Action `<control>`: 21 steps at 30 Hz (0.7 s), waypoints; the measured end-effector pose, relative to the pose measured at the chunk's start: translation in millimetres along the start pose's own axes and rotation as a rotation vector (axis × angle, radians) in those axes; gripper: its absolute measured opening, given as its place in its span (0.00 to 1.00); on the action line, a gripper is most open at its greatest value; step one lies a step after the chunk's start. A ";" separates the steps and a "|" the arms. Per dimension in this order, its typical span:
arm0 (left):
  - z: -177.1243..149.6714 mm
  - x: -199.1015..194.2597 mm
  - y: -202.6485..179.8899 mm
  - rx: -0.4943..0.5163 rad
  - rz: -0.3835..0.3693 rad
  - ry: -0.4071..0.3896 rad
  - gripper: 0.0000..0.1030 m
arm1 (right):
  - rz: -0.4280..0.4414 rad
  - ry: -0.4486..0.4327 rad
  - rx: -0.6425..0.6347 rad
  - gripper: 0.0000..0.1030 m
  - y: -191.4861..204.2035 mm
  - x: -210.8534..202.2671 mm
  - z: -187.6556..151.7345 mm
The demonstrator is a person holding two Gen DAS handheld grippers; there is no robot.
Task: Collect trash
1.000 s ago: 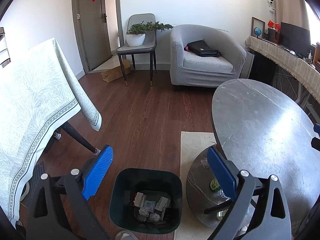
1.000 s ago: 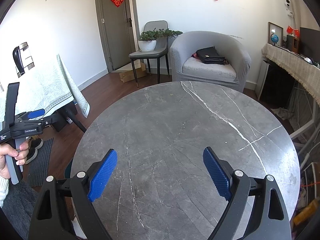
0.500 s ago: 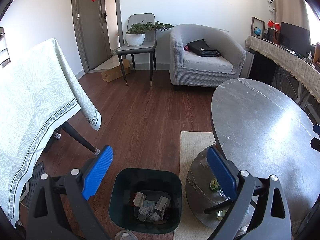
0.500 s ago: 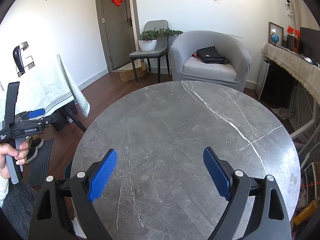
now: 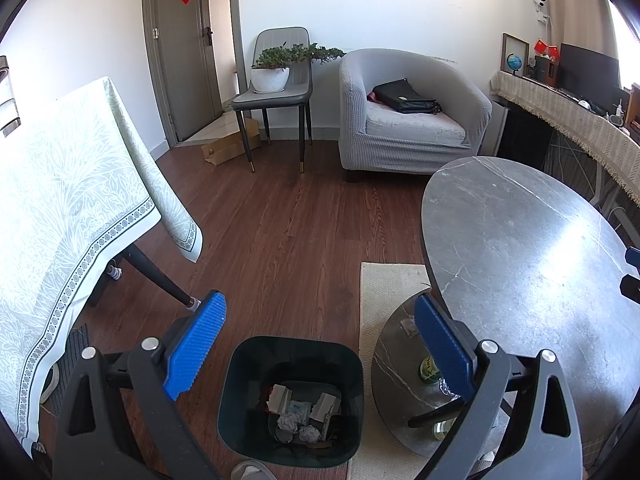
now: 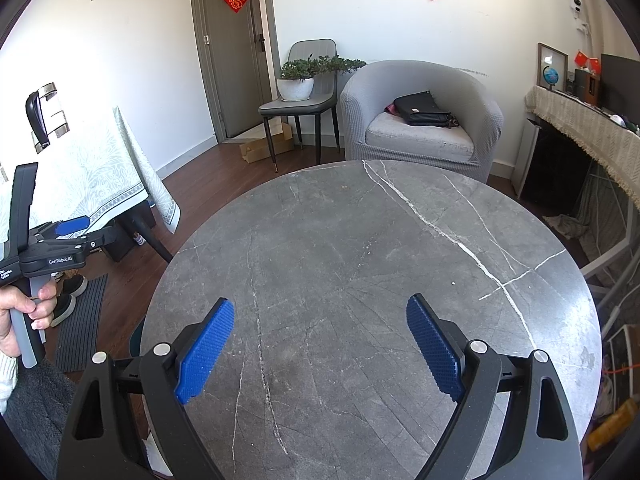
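A dark green bin [image 5: 236,376] stands on the wood floor, holding crumpled paper and small cartons [image 5: 298,416]. My left gripper [image 5: 318,324] hangs open above it, nothing between its blue pads. My right gripper [image 6: 318,326] is open too, over the bare grey marble round table [image 6: 360,240]. In the right wrist view a hand [image 6: 24,312] holds the left gripper's handle at the far left. A green bottle [image 5: 428,368] sits on the table's lower shelf [image 5: 396,356].
A table with a pale patterned cloth [image 5: 68,200] stands left. A chair with a potted plant [image 5: 276,76], a grey armchair [image 5: 408,120] with a black bag, and a cardboard box [image 5: 230,148] line the far wall. A cream rug [image 5: 388,292] lies under the round table.
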State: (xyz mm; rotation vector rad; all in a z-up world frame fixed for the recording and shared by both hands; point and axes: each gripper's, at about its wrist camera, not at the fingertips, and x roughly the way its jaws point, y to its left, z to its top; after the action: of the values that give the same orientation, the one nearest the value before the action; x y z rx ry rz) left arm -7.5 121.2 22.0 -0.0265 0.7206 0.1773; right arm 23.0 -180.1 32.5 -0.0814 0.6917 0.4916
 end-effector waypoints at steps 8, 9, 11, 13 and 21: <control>-1.4 -0.1 -1.9 0.002 0.000 0.002 0.94 | 0.000 -0.001 0.001 0.87 1.3 -0.5 0.1; -1.6 -0.2 -2.1 0.003 0.001 0.002 0.94 | 0.000 -0.001 0.001 0.86 0.7 -0.6 0.1; -1.9 0.3 -1.9 0.002 0.000 0.003 0.94 | 0.001 -0.001 0.000 0.86 0.6 -0.6 0.3; -1.9 0.2 -1.8 0.001 0.000 0.003 0.94 | 0.001 -0.001 0.001 0.86 0.7 -0.8 0.3; -3.6 1.3 -1.8 -0.002 0.000 0.005 0.94 | 0.000 -0.001 0.001 0.87 0.7 -0.6 0.2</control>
State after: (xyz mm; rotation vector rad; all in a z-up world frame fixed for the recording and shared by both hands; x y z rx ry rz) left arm -8.5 119.3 18.4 -0.0288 0.7250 0.1783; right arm 22.4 -179.7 33.1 -0.0801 0.6913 0.4914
